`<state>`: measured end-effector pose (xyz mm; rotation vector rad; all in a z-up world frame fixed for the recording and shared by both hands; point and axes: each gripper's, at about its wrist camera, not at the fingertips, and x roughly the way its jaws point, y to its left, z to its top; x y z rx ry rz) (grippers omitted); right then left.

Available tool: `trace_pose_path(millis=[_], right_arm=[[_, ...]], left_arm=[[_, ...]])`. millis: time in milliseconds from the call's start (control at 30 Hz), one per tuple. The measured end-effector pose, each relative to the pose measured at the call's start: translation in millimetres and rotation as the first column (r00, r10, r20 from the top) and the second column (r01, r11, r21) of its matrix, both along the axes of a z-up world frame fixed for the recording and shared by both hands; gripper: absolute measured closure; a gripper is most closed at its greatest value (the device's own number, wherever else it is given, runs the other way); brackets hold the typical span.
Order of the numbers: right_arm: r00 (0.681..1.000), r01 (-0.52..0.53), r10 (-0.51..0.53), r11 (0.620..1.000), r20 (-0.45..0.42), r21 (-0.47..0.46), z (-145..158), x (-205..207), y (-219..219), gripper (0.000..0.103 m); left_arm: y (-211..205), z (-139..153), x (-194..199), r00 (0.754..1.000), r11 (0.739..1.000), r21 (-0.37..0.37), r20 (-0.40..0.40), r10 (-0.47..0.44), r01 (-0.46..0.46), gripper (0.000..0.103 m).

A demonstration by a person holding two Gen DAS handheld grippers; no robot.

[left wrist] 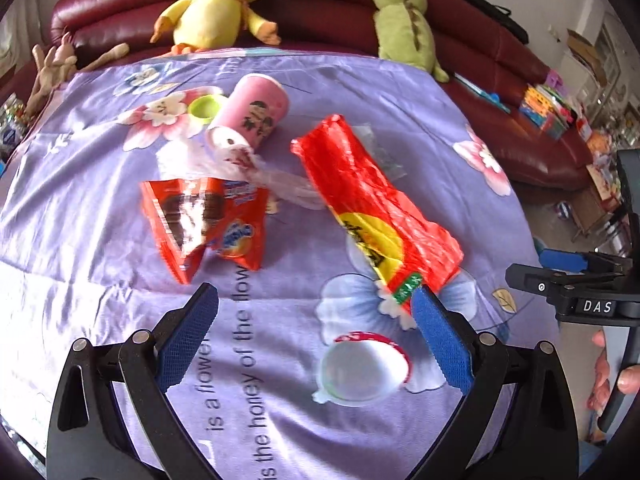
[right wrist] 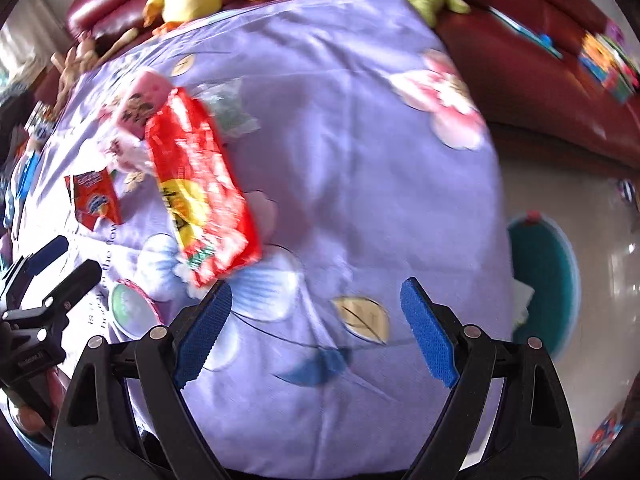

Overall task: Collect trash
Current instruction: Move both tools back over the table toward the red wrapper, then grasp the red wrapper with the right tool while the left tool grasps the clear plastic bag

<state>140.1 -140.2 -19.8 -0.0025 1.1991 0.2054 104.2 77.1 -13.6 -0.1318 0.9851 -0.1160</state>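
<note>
Both tools hang spread wide and empty above a tabletop draped in glossy lilac cloth (left wrist: 100, 220) printed with flowers and lettering. The left tool (left wrist: 316, 300) frames a shallow white plastic cup (left wrist: 362, 372) with a red-printed rim, lying just inside its right finger at about 5 o'clock in the left wrist view. Beyond it, toward 1 o'clock, stretches a long crinkled red wrapper (left wrist: 368, 200) with a yellow disc, its near end close to the fingertip. At 10 o'clock sits a torn, shiny orange snack packet (left wrist: 208, 224), and farther on a pink cylindrical tub (left wrist: 256, 112) lies on its side beside a lime-green lid (left wrist: 206, 108), with clear film (left wrist: 280, 180) spilling from its mouth. The right tool (right wrist: 316, 300) hovers over bare cloth; a teal bin (right wrist: 544, 280) stands on the floor off the tabletop's edge at 3 o'clock. Likely trouble: slick foil may slip from the pads, the smooth cloth could bunch up into a pinch, and the round tub could roll. A yellow plush duck (left wrist: 220, 0) and green plush dinosaur (left wrist: 404, 20) line the dark red leather sofa (left wrist: 320, 12) behind.
</note>
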Motion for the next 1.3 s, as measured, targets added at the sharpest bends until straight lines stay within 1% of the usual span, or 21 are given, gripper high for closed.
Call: trace_pose_path(millis=[133, 267, 400, 467, 533, 767, 833, 867, 900, 933, 967, 1033, 1067, 1100, 1200, 1300], right_arm=[[0.998, -0.069, 0.069, 0.998, -0.009, -0.002, -3.9, 17.5, 30.5, 0.021], [0.993, -0.113, 0.113, 0.994, -0.044, 0.004, -15.9, 37.2, 55.5, 0.021], [0.988, -0.137, 0.137, 0.991, -0.074, 0.001, -28.4, 54.3, 74.6, 0.021], [0.984, -0.157, 0.155, 0.988, -0.086, -0.016, -35.1, 61.5, 85.2, 0.021], [0.983, -0.164, 0.161, 0.986, -0.094, -0.032, -40.8, 66.8, 91.3, 0.021], [0.98, -0.172, 0.166, 0.984, -0.11, -0.054, -53.7, 77.4, 98.6, 0.021], [0.979, -0.174, 0.167, 0.983, -0.114, -0.055, -56.5, 78.2, 99.0, 0.021], [0.978, -0.18, 0.173, 0.982, -0.118, -0.055, -58.3, 77.3, 99.5, 0.023], [0.978, -0.185, 0.177, 0.981, -0.115, -0.064, -60.5, 77.6, 104.5, 0.03], [0.977, -0.194, 0.187, 0.978, -0.099, -0.073, -59.1, 75.5, 106.0, 0.033], [0.976, -0.208, 0.202, 0.976, -0.087, -0.068, -56.7, 73.2, 108.4, 0.046], [0.973, -0.221, 0.216, 0.973, -0.083, -0.066, -53.1, 70.6, 114.8, 0.061], [0.972, -0.225, 0.22, 0.973, -0.082, -0.057, -50.6, 69.5, 115.7, 0.075], [0.972, -0.223, 0.218, 0.974, -0.082, -0.05, -48.1, 68.9, 116.0, 0.079], [0.975, -0.212, 0.21, 0.977, -0.078, -0.018, -41.1, 66.3, 112.9, 0.081], [0.979, -0.188, 0.188, 0.982, -0.073, 0.014, -32.4, 63.2, 103.3, 0.081]], left_arm=[[37.9, -3.9, 7.2, 0.997, 0.997, -0.01, -0.004, 0.076, -0.076, 0.006], [58.6, -11.4, 15.8, 0.993, 0.993, -0.01, -0.025, 0.114, -0.115, 0.006], [70.7, -14.8, 24.0, 0.992, 0.992, -0.005, -0.037, 0.123, -0.124, 0.006], [78.2, -14.1, 27.8, 0.991, 0.992, -0.013, -0.038, 0.128, -0.128, 0.006], [83.8, -14.2, 33.9, 0.991, 0.992, -0.004, -0.041, 0.128, -0.128, 0.006], [86.9, -15.4, 49.7, 0.994, 0.995, 0.03, -0.058, 0.094, -0.092, 0.006], [89.5, -12.5, 52.9, 0.995, 0.996, 0.021, -0.054, 0.086, -0.085, 0.006], [91.7, -10.2, 55.6, 0.995, 0.997, 0.016, -0.051, 0.082, -0.081, 0.006], [94.0, -8.1, 58.9, 0.996, 0.997, 0.016, -0.049, 0.081, -0.08, 0.006], [96.2, -5.8, 63.0, 0.996, 0.997, 0.017, -0.048, 0.079, -0.078, 0.006], [97.7, -3.8, 68.0, 0.996, 0.997, 0.017, -0.049, 0.073, -0.072, 0.006], [98.3, -0.5, 79.6, 0.998, 0.998, 0.023, -0.047, 0.052, -0.051, 0.006], [97.9, 0.2, 86.5, 0.998, 0.999, 0.035, -0.043, 0.044, -0.042, 0.006], [96.8, 0.2, 94.2, 0.998, 0.998, 0.048, -0.042, 0.035, -0.033, 0.006], [90.9, -3.8, 114.7, 0.999, 0.999, 0.053, -0.052, -0.011, 0.013, 0.006], [80.6, -11.4, 124.2, 0.997, 0.997, 0.056, -0.06, -0.058, 0.062, 0.006]])
